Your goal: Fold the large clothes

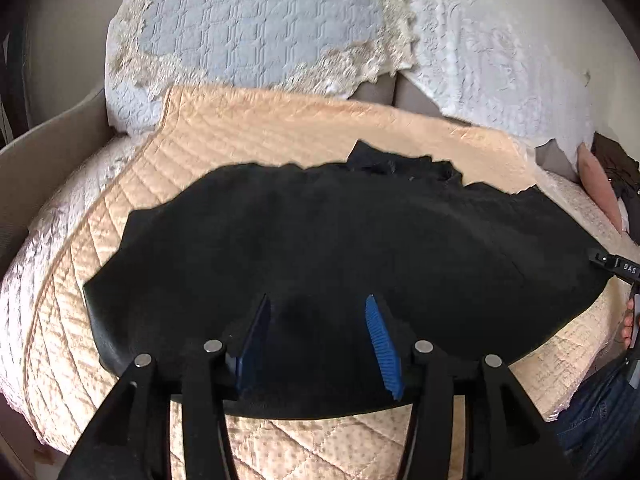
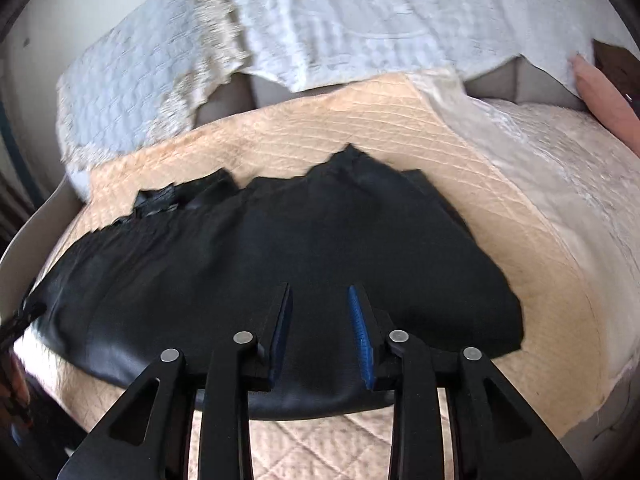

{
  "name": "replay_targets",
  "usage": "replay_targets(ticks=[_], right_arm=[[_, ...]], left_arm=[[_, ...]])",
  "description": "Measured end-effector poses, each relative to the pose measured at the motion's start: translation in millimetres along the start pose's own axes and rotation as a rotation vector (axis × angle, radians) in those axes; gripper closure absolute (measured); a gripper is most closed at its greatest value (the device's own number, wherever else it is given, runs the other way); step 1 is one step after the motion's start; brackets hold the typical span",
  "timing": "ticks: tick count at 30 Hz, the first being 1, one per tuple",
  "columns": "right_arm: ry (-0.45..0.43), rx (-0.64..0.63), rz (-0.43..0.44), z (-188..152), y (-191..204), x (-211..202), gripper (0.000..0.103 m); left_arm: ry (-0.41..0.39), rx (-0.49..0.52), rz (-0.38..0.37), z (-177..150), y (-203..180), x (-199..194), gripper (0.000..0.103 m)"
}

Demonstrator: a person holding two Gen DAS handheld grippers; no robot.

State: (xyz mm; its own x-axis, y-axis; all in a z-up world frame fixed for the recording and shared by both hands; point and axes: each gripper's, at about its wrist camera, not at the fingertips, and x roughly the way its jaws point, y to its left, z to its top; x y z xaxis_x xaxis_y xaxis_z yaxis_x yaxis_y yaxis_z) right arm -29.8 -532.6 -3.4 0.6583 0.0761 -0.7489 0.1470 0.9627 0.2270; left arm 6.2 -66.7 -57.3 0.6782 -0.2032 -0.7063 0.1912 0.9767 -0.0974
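A large black garment [image 1: 340,248] lies spread flat on a peach quilted cover [image 1: 280,128], with its near edge folded over in a smooth roll. My left gripper [image 1: 316,304] hovers over that near edge; its blue-padded fingers [image 1: 382,340] stand apart and the pads press on nothing. In the right wrist view the same garment [image 2: 280,240] fills the middle. My right gripper [image 2: 320,292] is also open above the near edge, with cloth below the gap. The right gripper's body [image 1: 616,268] shows at the garment's right end, with a person's hand behind it.
The peach cover [image 2: 400,128] lies on a sofa seat. Pale blue and white lace-trimmed covers [image 1: 260,20] drape the backrest. A pink cushion [image 1: 600,188] and a dark item sit at the right end. A person's jeans [image 1: 592,408] show at the lower right.
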Motion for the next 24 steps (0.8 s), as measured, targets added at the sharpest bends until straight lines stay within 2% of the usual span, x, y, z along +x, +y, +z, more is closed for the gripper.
replay_targets(ticks=[1, 3, 8, 11, 13, 14, 16, 24], right_arm=[[0.02, 0.055, -0.022, -1, -9, 7, 0.066], [0.05, 0.135, 0.009, -2, -21, 15, 0.066], [-0.022, 0.081, 0.009, 0, -8, -6, 0.063], [-0.044, 0.058, -0.017, -1, -5, -13, 0.062], [-0.024, 0.086, -0.049, -1, -12, -9, 0.062], [-0.003, 0.112, -0.064, -1, -17, -4, 0.062], [0.035, 0.164, -0.039, -2, -26, 4, 0.063], [0.001, 0.108, -0.001, -2, -14, -14, 0.062]], left_arm=[[0.021, -0.017, 0.003, -4, 2, 4, 0.051], [0.005, -0.022, 0.009, -5, 1, -1, 0.051], [-0.022, -0.027, 0.043, -1, 3, -24, 0.051], [-0.048, -0.002, 0.122, 0, 5, -26, 0.051], [-0.008, -0.028, 0.157, -1, 14, -15, 0.051], [0.017, -0.05, 0.155, -3, 20, -9, 0.051], [0.03, -0.077, 0.141, -6, 25, -6, 0.051], [0.01, -0.069, 0.124, -7, 20, -28, 0.051]])
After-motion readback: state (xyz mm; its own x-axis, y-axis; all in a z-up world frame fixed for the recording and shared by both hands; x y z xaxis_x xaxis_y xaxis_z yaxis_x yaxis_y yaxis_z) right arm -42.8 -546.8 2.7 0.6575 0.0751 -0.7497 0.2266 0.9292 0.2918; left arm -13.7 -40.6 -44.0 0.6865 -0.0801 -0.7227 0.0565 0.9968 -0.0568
